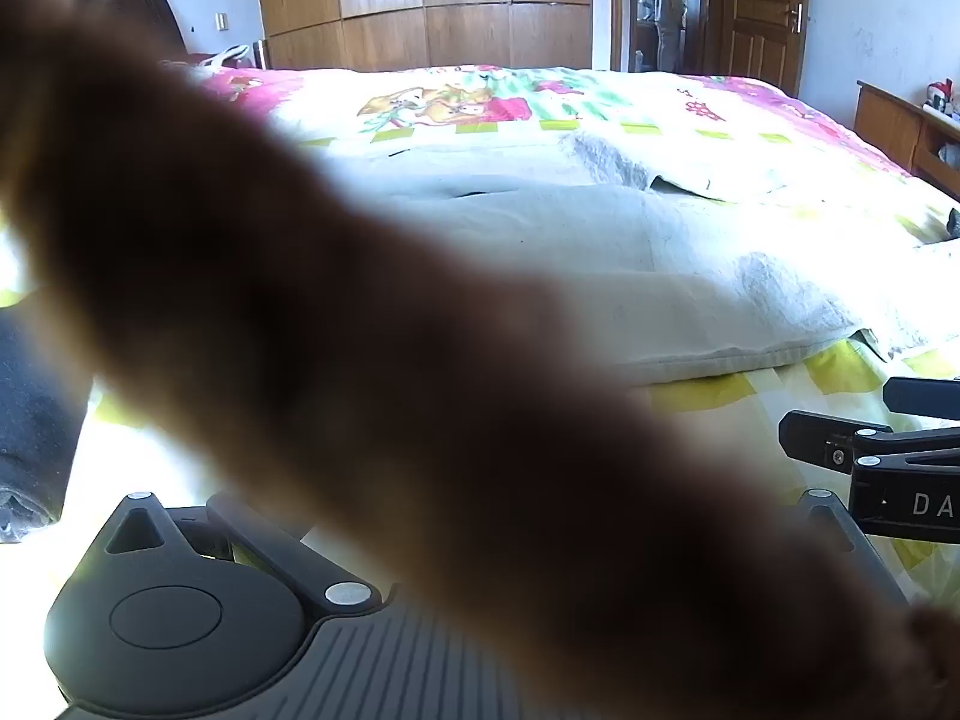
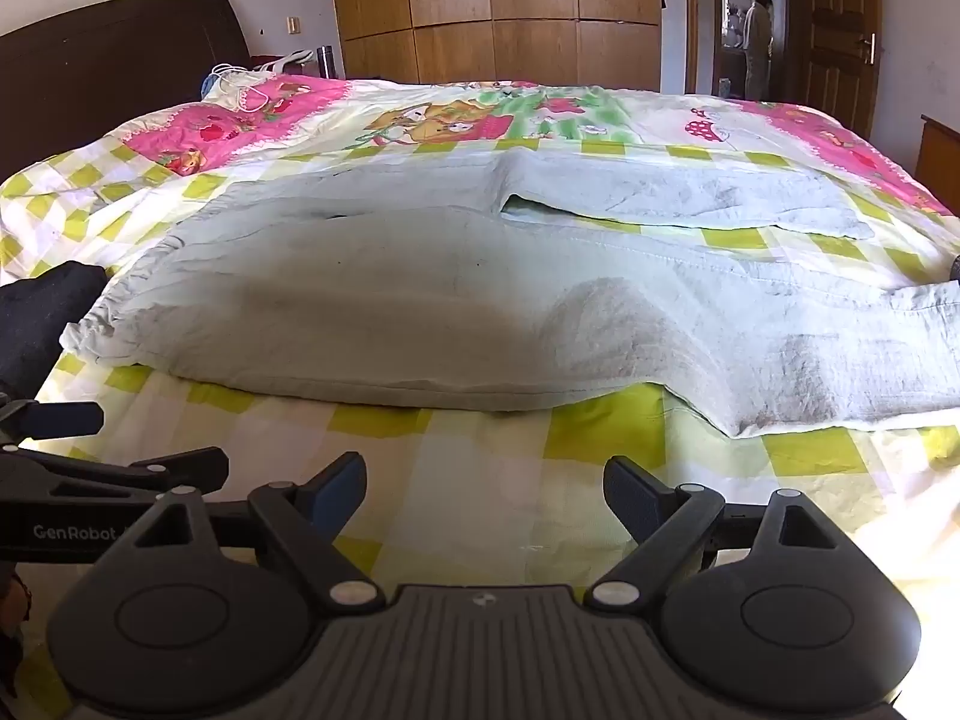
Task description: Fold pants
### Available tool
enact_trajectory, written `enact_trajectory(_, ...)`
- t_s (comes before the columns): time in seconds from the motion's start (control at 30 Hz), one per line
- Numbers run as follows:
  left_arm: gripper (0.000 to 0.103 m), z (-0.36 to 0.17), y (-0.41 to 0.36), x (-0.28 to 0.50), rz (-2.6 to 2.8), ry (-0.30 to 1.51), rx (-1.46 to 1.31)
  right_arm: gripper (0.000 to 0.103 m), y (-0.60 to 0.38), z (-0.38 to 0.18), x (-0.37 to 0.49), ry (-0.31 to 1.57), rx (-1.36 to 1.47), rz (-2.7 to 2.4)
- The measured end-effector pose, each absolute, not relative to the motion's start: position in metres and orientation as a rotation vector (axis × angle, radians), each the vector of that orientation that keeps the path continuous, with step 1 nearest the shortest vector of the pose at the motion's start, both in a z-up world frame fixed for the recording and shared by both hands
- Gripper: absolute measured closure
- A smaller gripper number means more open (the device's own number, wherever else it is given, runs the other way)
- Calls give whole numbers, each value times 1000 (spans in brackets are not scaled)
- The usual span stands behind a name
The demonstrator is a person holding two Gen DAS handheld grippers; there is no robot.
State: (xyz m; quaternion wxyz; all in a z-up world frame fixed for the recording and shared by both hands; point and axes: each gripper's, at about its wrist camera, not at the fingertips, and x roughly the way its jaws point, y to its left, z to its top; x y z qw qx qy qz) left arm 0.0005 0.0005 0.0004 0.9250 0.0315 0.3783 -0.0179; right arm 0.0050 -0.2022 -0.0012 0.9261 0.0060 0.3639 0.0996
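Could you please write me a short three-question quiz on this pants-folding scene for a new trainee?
1. True or false: the right gripper grips the pants.
2. What blocks much of the left wrist view?
3. The pants lie: A) folded in half, B) spread flat with legs apart, C) on the floor.

Key: 1. False; its jaws stand open above the bedsheet. 2. A blurred hand close to the lens. 3. B.
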Motion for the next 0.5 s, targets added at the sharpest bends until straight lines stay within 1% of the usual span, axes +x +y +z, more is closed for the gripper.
enact_trajectory(0.2,0,1,4,2,-39,766,68,5,-202,-1,5,741,-2,211)
enact_trajectory(0.27,0,-9,2,3,-47,777,59,5,-201,-1,4,742,-4,211)
enact_trajectory(0.5,0,-5,1,1,-50,781,62,5,-198,-4,6,750,-15,206)
